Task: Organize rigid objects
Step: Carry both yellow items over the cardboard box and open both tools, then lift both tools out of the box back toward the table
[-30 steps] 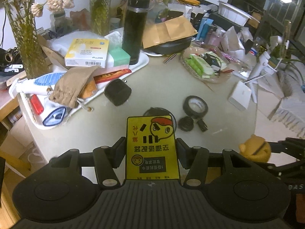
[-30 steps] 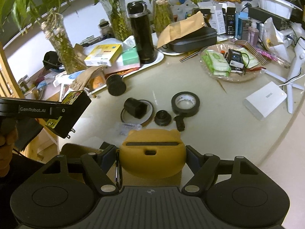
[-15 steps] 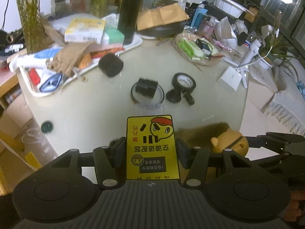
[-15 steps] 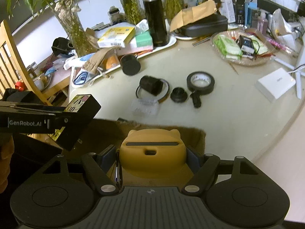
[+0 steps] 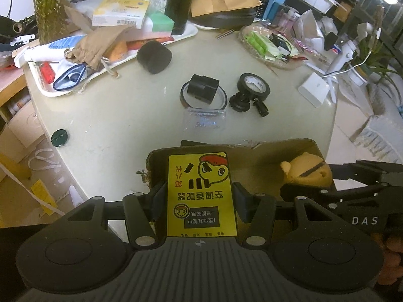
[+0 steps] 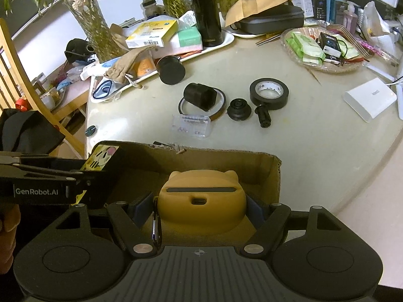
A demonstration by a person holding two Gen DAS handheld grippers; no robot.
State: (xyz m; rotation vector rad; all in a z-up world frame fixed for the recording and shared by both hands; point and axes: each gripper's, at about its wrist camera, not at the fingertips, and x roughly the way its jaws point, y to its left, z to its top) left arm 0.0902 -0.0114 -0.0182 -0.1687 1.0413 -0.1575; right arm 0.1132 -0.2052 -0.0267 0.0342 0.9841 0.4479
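- The left gripper [image 5: 201,196] has its fingers clamped on a yellow-labelled plug [image 5: 201,193], held over the left end of an open box [image 6: 267,173].
- The right gripper [image 6: 202,203] has its fingers clamped on an orange case [image 6: 202,201] with small ears, held over the box's middle.
- The box sits at the near edge of the worktop [image 6: 314,138].
- Beyond it on the worktop lie a clear case [image 6: 192,125], a black cylinder [image 6: 200,95] on a thin ring, a tape roll [image 6: 269,92], a round black part [image 6: 238,109] and a small black knob [image 6: 263,117].
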